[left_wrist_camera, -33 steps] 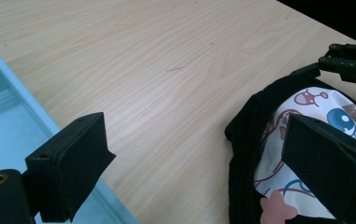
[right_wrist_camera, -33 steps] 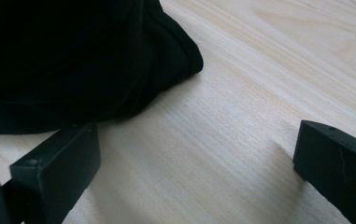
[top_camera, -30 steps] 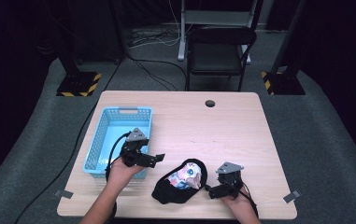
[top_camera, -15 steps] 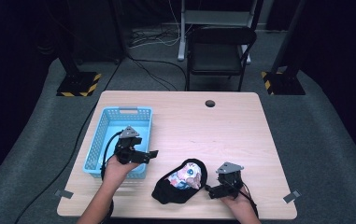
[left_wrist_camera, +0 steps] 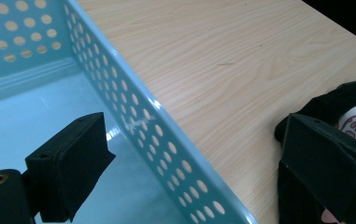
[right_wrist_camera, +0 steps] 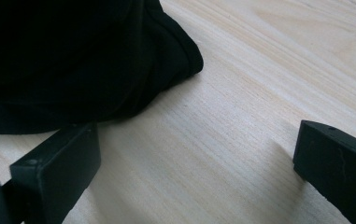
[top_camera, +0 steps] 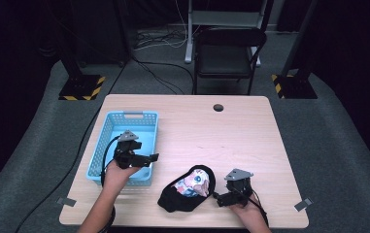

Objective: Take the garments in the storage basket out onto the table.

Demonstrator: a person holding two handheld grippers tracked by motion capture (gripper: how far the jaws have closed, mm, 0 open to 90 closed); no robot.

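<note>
On the tabletop [top_camera: 250, 131], near its front edge, the black garment [top_camera: 185, 191] with a printed patch lay bunched, just right of the blue basket [top_camera: 124, 148]. Left claw [top_camera: 146, 159] hovered over the basket's right wall, jaws apart and empty. Right claw [top_camera: 217, 198] stood just beside the garment's right edge, jaws apart, nothing between them.

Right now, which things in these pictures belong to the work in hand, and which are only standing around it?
Part of the work:
- black garment with a printed inside, on the table
- blue basket
- left gripper, open, above the basket's near right corner
- right gripper, open, beside the garment

Only standing around:
- folding chair behind the table
- striped stand bases
</note>
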